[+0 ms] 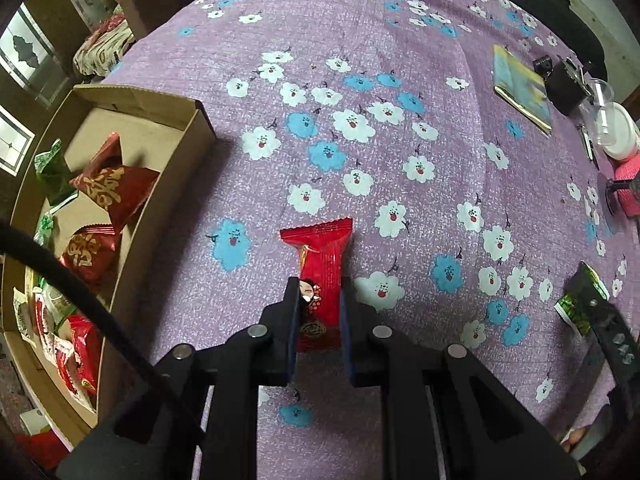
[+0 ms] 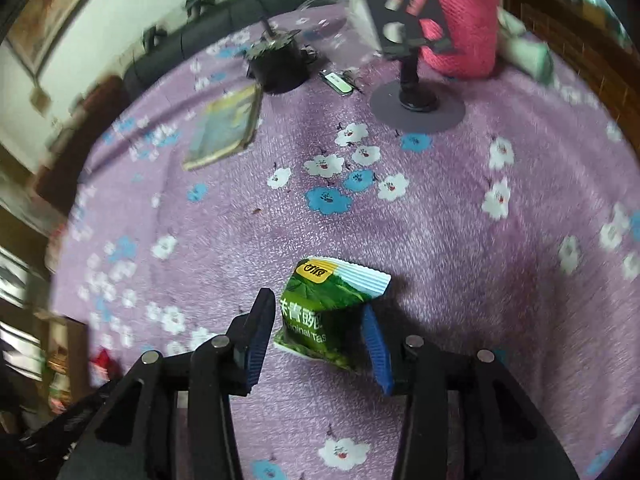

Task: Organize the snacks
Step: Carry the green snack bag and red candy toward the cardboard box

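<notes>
A: Biggest worry? The cardboard box (image 1: 188, 128) is off to the left of the left gripper (image 1: 320, 312), which is clamped on the red snack bar (image 1: 322, 280). It pinches only the near half, so the far end may droop or slide out on the way over, I'd guess.

B: And the right gripper (image 2: 320, 332)?

A: Its fingers sit either side of the green packet (image 2: 328, 308) on the purple tablecloth (image 2: 460, 220). The right one seems to touch; the left shows a gap, so I cannot tell if it grips. A puffy bag could squirt away.

B: Counts?

A: One box, with two red-and-gold pouches (image 1: 116, 192) plus a jumble too tangled to count. One bar, one green packet outside.
</notes>
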Demonstrator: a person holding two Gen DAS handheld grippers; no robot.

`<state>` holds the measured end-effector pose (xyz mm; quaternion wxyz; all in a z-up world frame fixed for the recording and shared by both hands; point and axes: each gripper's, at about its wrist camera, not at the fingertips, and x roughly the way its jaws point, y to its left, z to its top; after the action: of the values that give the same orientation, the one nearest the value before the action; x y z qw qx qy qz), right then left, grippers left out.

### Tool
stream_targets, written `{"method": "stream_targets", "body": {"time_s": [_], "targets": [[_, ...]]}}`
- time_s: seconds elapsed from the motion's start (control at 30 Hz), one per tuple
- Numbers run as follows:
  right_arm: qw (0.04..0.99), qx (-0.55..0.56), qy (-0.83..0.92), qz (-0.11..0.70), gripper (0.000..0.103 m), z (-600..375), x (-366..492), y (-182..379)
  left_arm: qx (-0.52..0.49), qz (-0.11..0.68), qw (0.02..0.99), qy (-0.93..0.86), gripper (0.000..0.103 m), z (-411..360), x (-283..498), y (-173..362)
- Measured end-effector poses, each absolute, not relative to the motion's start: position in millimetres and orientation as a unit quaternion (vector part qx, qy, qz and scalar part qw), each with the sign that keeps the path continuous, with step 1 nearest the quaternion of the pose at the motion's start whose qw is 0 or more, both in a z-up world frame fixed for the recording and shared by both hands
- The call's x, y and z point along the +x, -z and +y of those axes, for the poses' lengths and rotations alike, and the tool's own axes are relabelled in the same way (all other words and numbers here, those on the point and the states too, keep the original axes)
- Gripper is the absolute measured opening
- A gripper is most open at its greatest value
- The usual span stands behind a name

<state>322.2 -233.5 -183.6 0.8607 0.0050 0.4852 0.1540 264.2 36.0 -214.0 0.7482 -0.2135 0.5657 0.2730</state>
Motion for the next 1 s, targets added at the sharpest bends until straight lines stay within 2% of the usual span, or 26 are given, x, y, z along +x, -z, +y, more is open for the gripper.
{"method": "stream_targets", "body": {"time_s": [0.07, 0.17, 0.53, 1.0], "targets": [[0.865, -0.020, -0.148, 0.478, 0.039, -229, 320, 184, -0.216, 0.566, 0.750, -0.266, 0.020, 38, 264, 213], [0.866, -0.036, -0.162, 0.472, 0.031, -231, 318, 185, -0.214, 0.565, 0.755, -0.255, 0.020, 38, 260, 211], [0.877, -0.081, -0.240, 0.409, 0.031, -255, 259, 160, -0.164, 0.551, 0.782, -0.241, 0.020, 25, 241, 211], [0.826, -0.124, -0.331, 0.439, 0.031, -253, 146, 194, -0.126, 0.542, 0.806, -0.202, 0.020, 7, 160, 213]]}}
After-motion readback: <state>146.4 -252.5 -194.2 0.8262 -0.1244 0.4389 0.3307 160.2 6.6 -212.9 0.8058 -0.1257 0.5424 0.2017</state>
